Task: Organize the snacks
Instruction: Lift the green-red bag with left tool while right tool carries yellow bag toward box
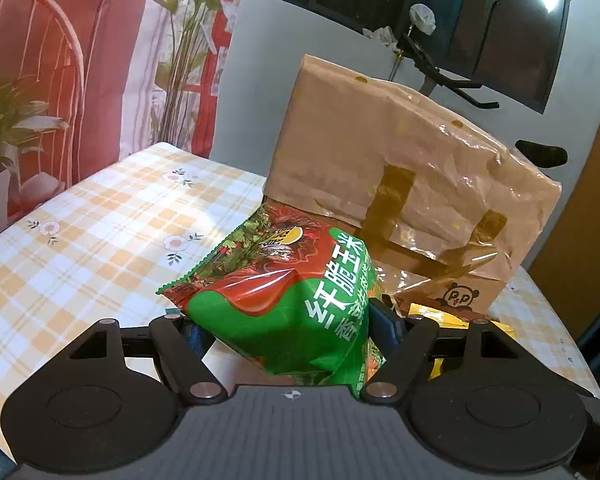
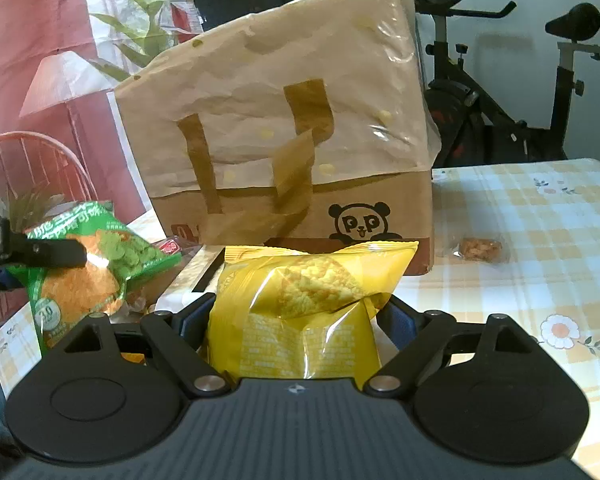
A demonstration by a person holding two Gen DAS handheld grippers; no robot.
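My left gripper (image 1: 288,324) is shut on a green and red snack bag (image 1: 276,280), held above the table just in front of a brown paper bag (image 1: 404,168) with a panda logo. My right gripper (image 2: 296,316) is shut on a yellow snack bag (image 2: 308,300), also in front of the paper bag (image 2: 284,120). The green bag (image 2: 96,276) and a left gripper finger (image 2: 52,254) show at the left of the right wrist view. A corner of the yellow bag (image 1: 452,318) shows in the left wrist view.
The table has a yellow checked cloth (image 1: 100,232). A small wrapped snack (image 2: 482,249) lies on the cloth right of the paper bag. An exercise bike (image 2: 512,92) stands behind the table. A potted plant (image 1: 0,140) and a red chair (image 1: 32,40) stand at the left.
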